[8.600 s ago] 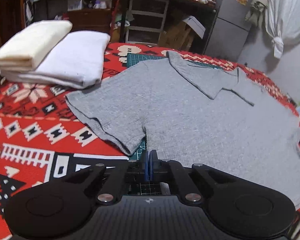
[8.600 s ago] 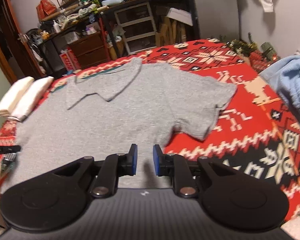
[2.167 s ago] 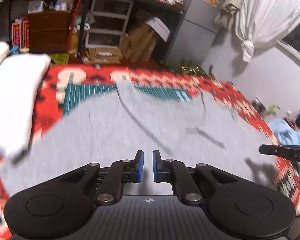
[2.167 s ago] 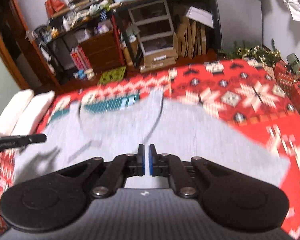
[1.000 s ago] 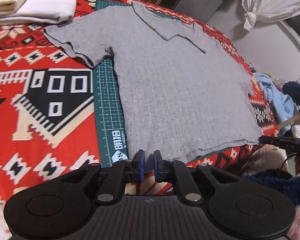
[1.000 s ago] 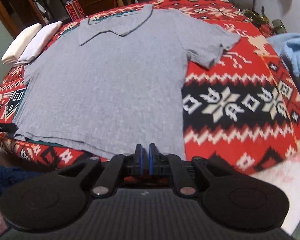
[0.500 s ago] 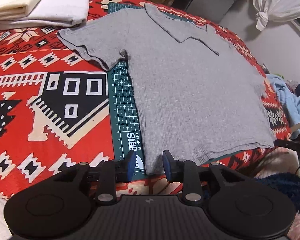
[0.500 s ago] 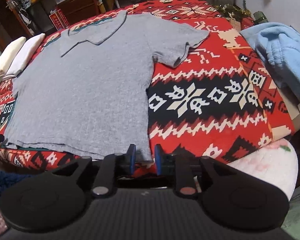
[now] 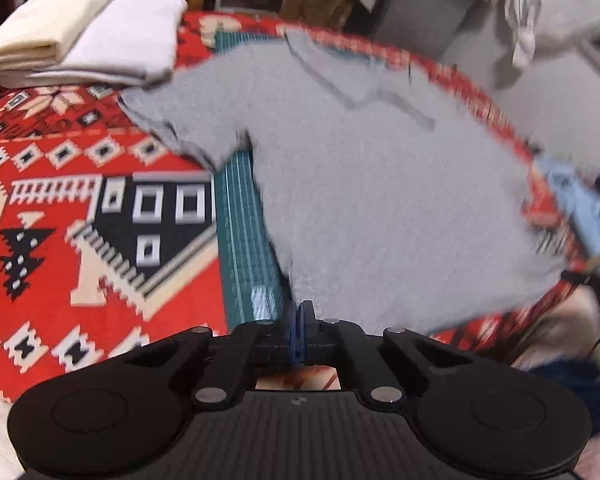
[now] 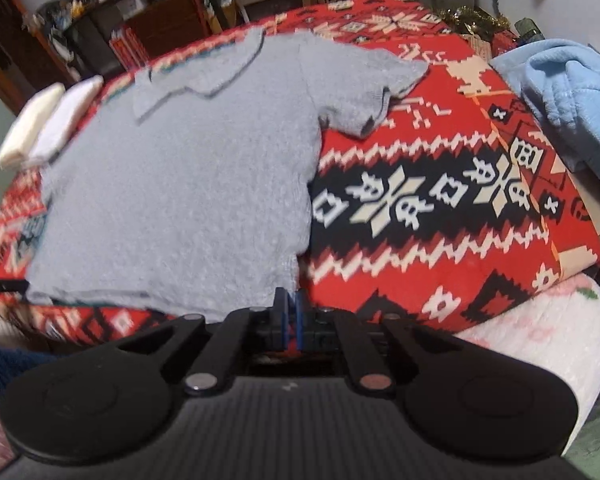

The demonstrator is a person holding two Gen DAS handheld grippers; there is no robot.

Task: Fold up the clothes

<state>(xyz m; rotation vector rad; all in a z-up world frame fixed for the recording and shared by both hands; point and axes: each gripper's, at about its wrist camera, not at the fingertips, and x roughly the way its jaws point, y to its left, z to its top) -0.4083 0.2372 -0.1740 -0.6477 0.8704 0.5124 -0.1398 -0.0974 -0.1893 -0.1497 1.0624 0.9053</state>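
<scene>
A grey polo shirt (image 9: 372,184) lies flat, collar far, on a red patterned blanket (image 9: 60,240) over a green cutting mat (image 9: 240,224). My left gripper (image 9: 300,320) is shut on the shirt's near left hem corner. In the right wrist view the shirt (image 10: 188,168) spreads left of centre, and my right gripper (image 10: 291,308) is shut on its near right hem corner. The far tip of the left gripper shows at the left edge of that view (image 10: 0,286). Both views are blurred by motion.
Two folded pale cloths (image 9: 84,36) are stacked at the far left of the bed. A light blue towel (image 10: 568,96) lies off the right side. Shelves and boxes (image 10: 160,12) stand beyond the bed. The blanket's near edge (image 10: 500,300) drops off close to me.
Both grippers were open at the hem half a second ago and have closed on its two near corners. The views now blur as the hem begins to move.
</scene>
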